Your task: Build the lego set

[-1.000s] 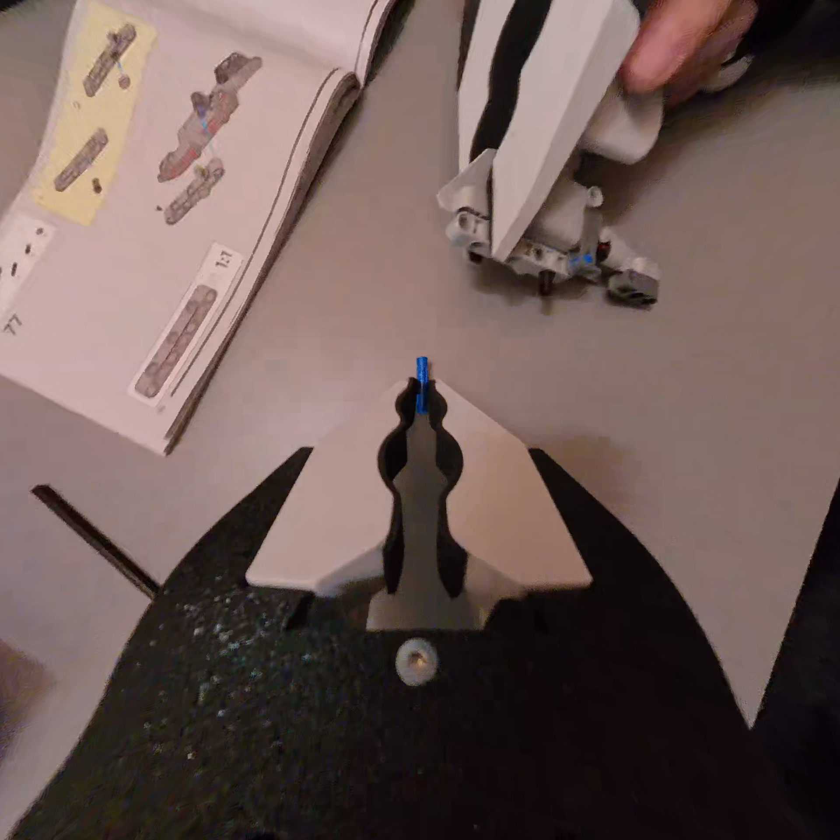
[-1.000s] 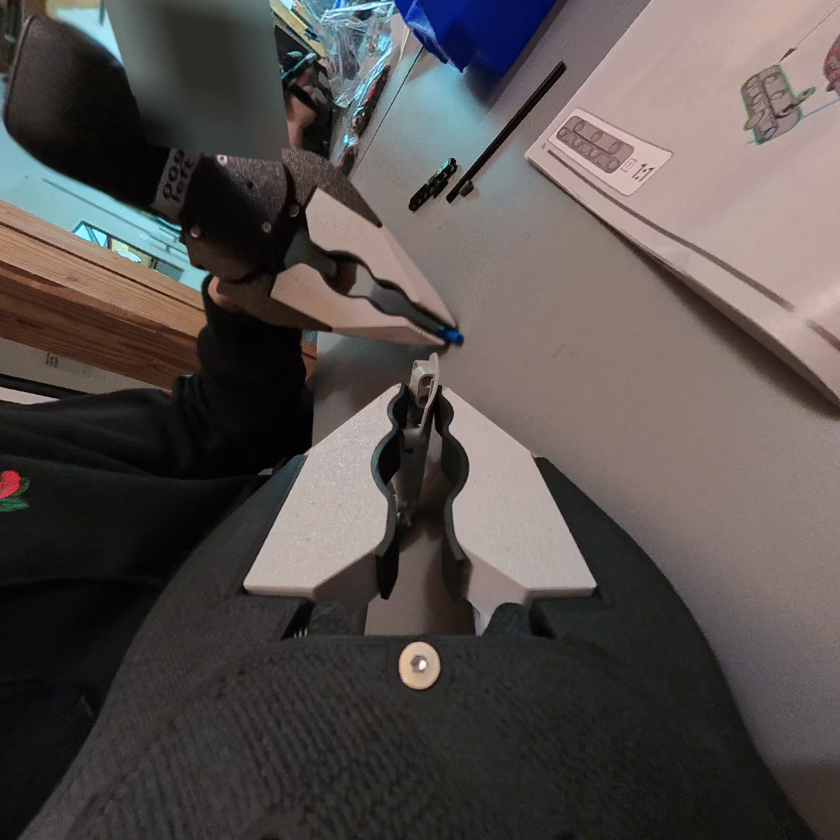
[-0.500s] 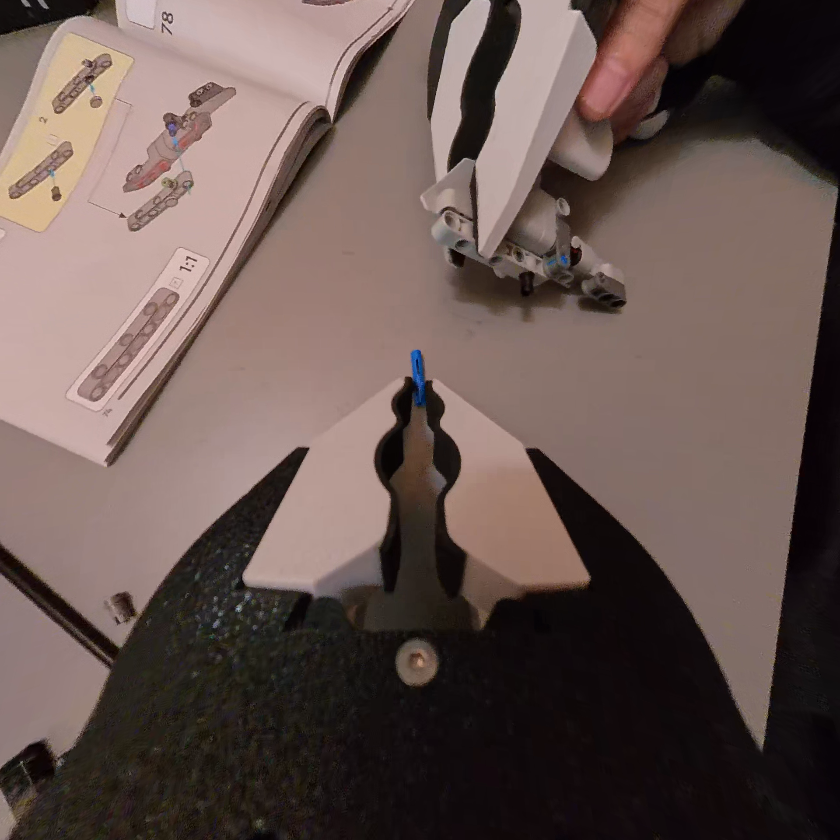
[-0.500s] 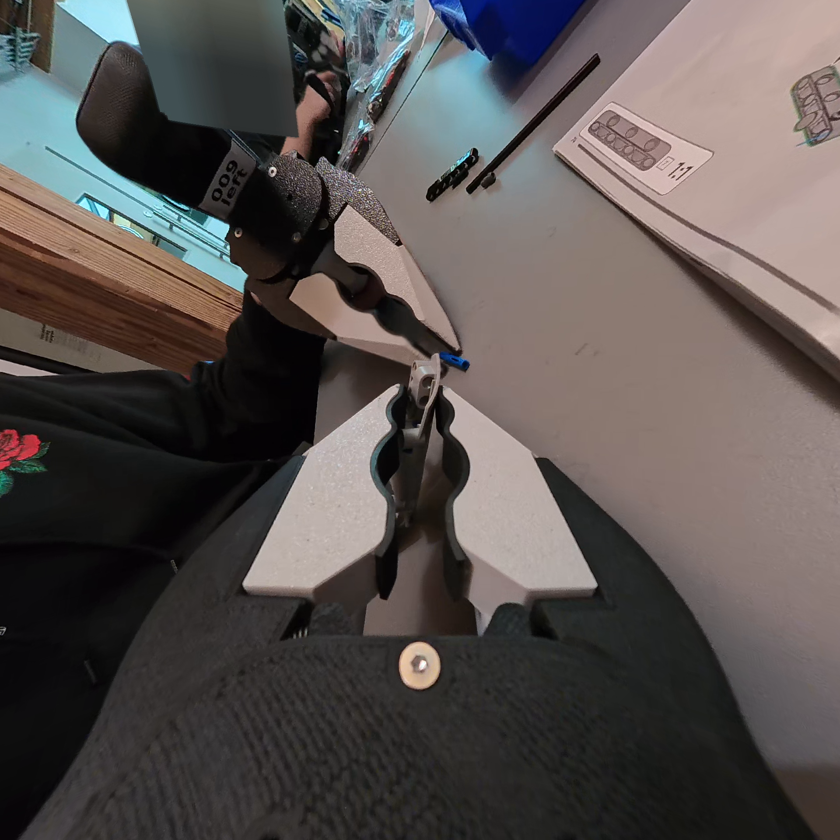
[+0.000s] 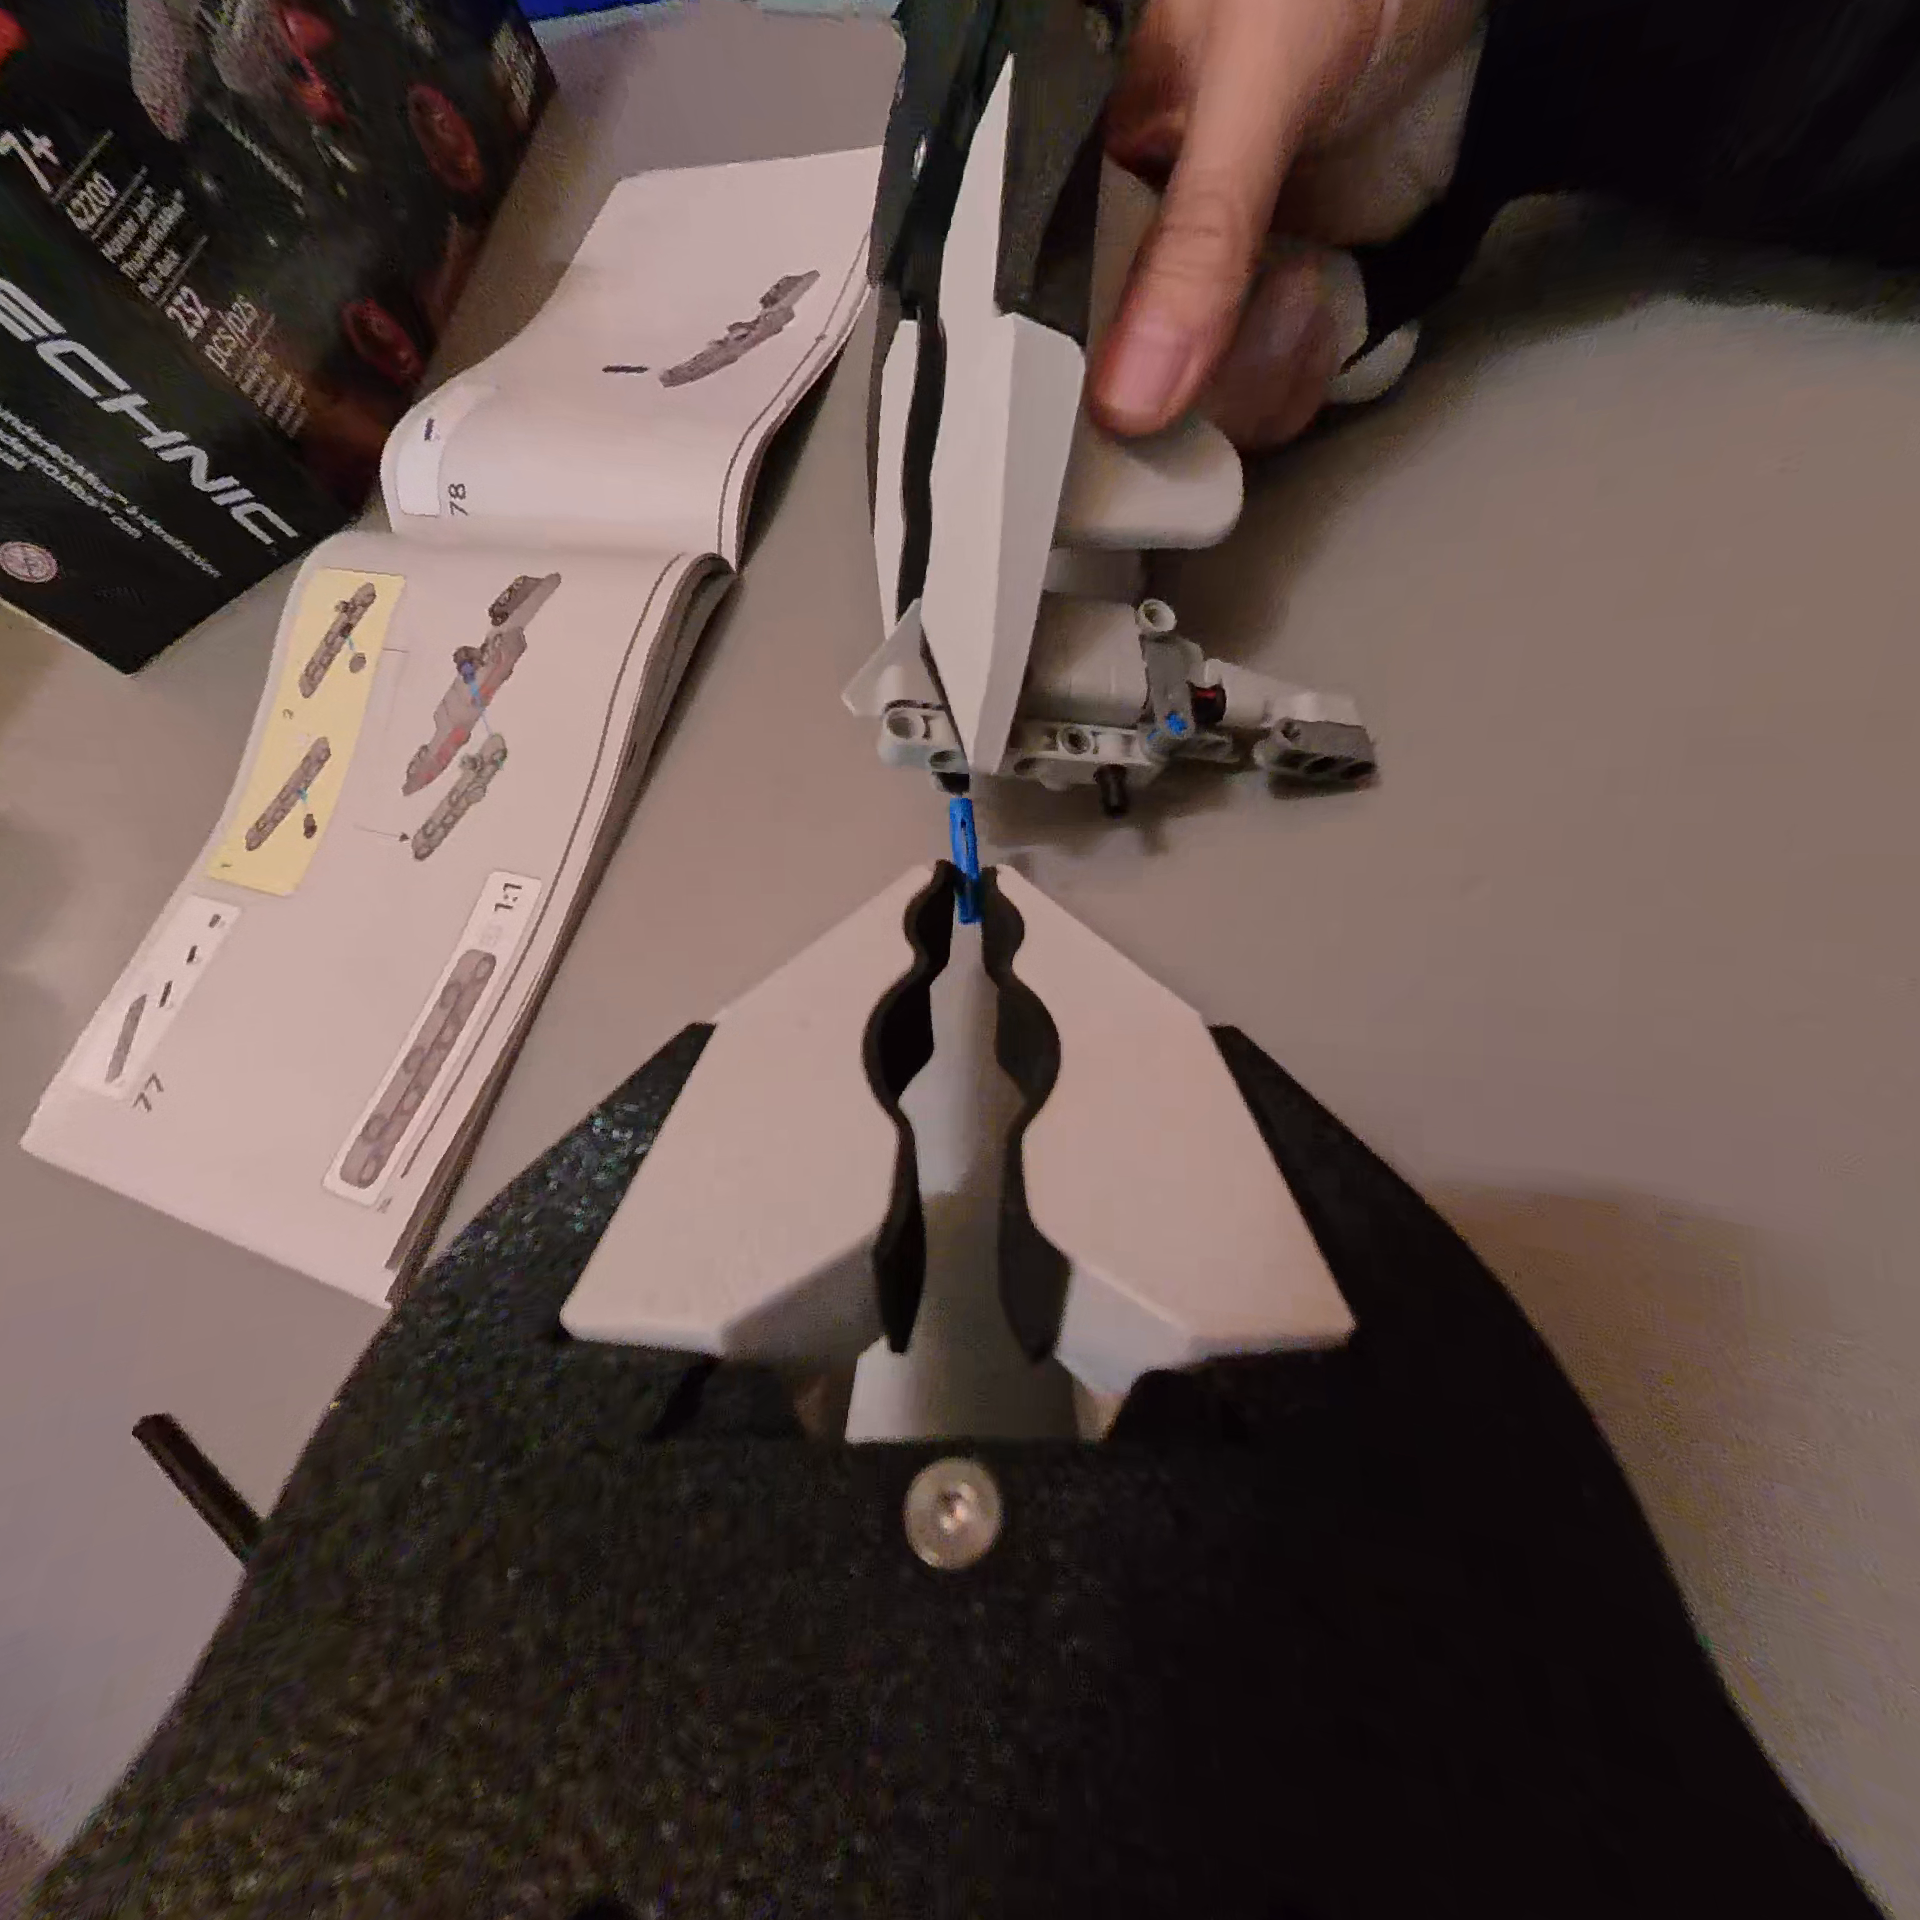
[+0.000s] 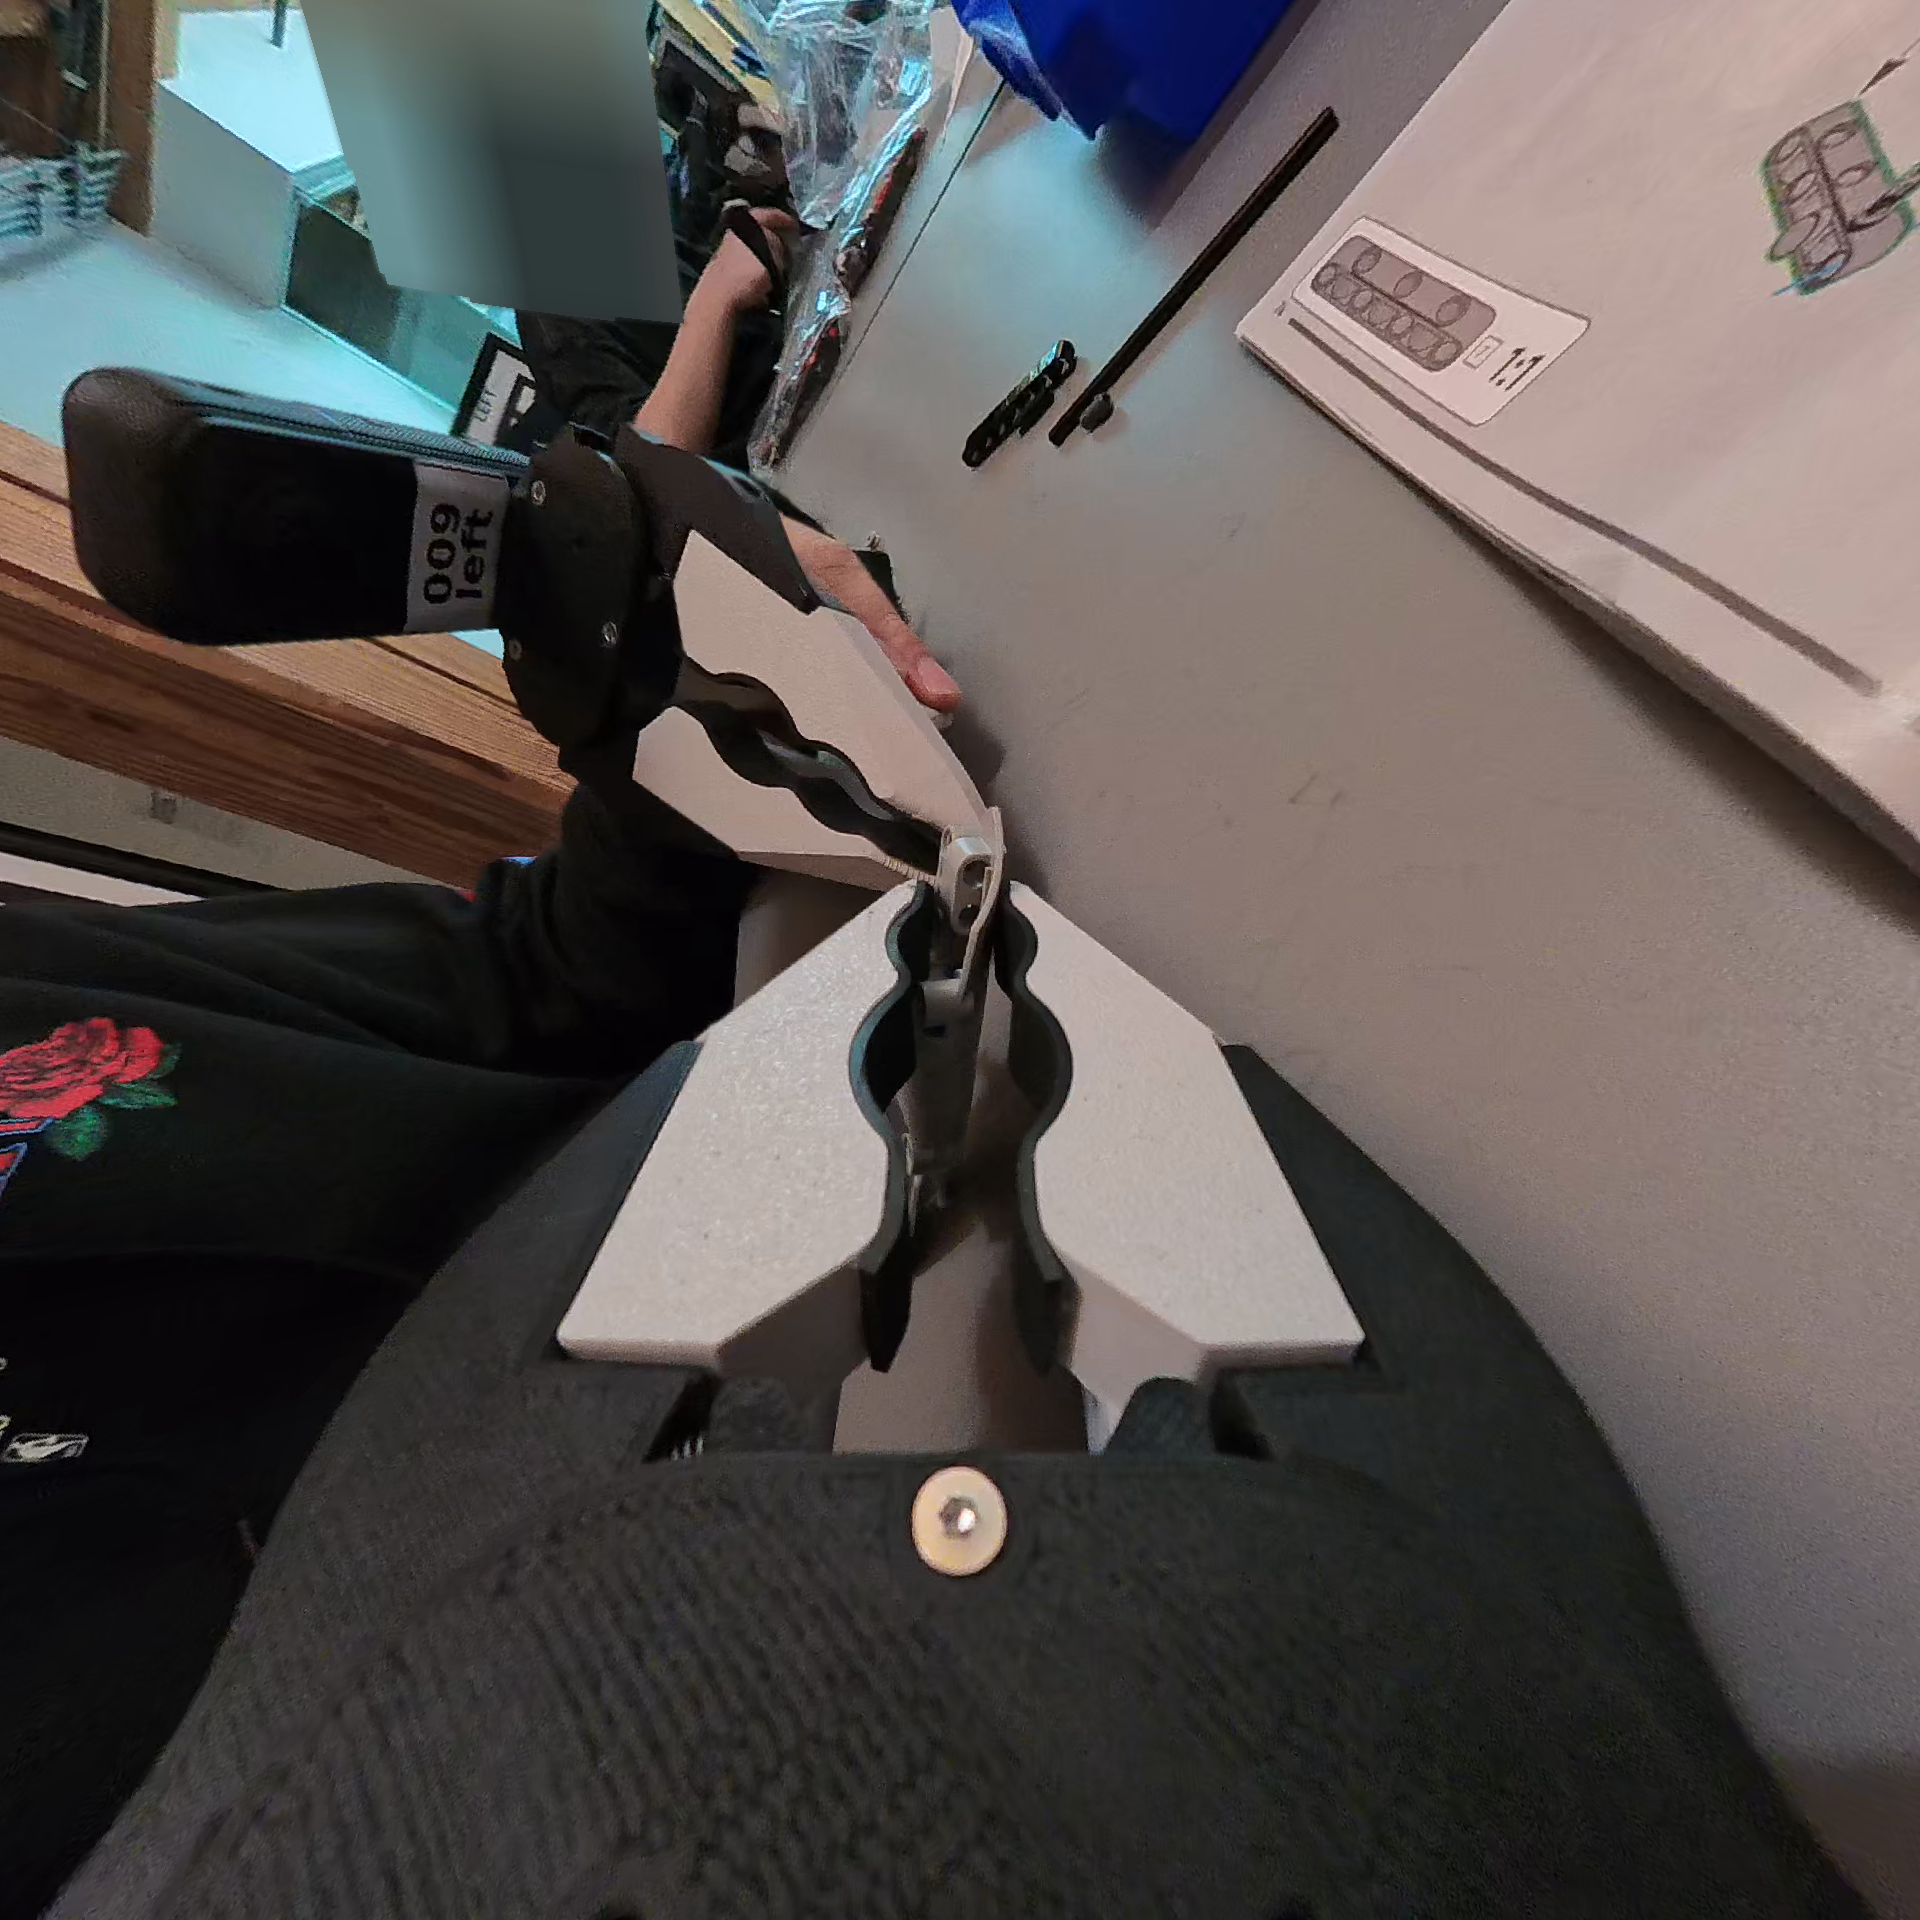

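Note:
My left gripper (image 5: 966, 885) is shut on a small blue pin (image 5: 963, 847) that sticks out past its tips. The pin's end reaches the near left corner of a light grey lego assembly (image 5: 1101, 707), which rests on the grey table (image 5: 1507, 987). My right gripper (image 6: 961, 909) is shut on that grey assembly (image 6: 971, 862), gripping its left end. In the left wrist view the right gripper (image 5: 951, 717) comes down from above, with a person's hand (image 5: 1195, 208) on it. In the right wrist view the left gripper (image 6: 920, 836) meets the assembly from the left; the pin is hidden there.
An open instruction booklet (image 5: 436, 831) lies to the left, with a black set box (image 5: 208, 312) behind it. A long black axle (image 6: 1195, 270) and a short black beam (image 6: 1018, 405) lie on the table. A blue bin (image 6: 1122, 52) and plastic bags stand at the far edge. Less than 4 cm separates the two grippers' tips.
My left gripper has moved forward with the blue pin until its tip reaches the grey assembly. My right gripper keeps hold of the assembly.

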